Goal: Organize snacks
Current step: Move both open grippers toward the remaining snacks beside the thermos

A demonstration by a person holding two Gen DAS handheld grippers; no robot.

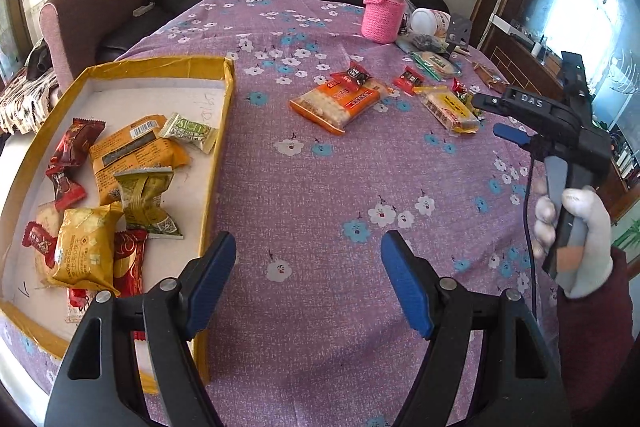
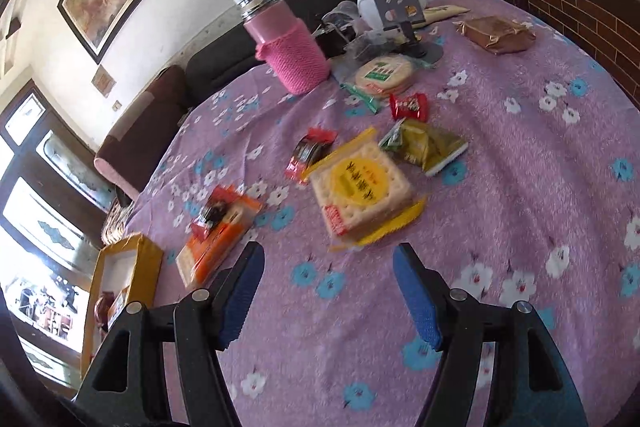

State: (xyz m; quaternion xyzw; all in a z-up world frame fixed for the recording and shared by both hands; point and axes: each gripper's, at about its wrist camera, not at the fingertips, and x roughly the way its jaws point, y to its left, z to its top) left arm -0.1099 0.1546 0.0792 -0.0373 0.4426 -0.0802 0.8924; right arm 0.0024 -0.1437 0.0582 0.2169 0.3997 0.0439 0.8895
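Ahead of the empty, open right gripper (image 2: pixel 328 293) on the cloth (image 2: pixel 520 187) lies the cracker pack (image 2: pixel 360 197), flat, long axis running up-left to lower-right, probably light, crinkly and brittle, best pinched across its short sides; left gripper (image 1: pixel 308 285) open, empty, beside the box (image 1: pixel 222 131).

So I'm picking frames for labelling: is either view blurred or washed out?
Left wrist view: sharp, with the window blown out white. Right wrist view: motion-smeared, so the cracker pack print is unreadable, and its windows glare too. Both bend straight edges.
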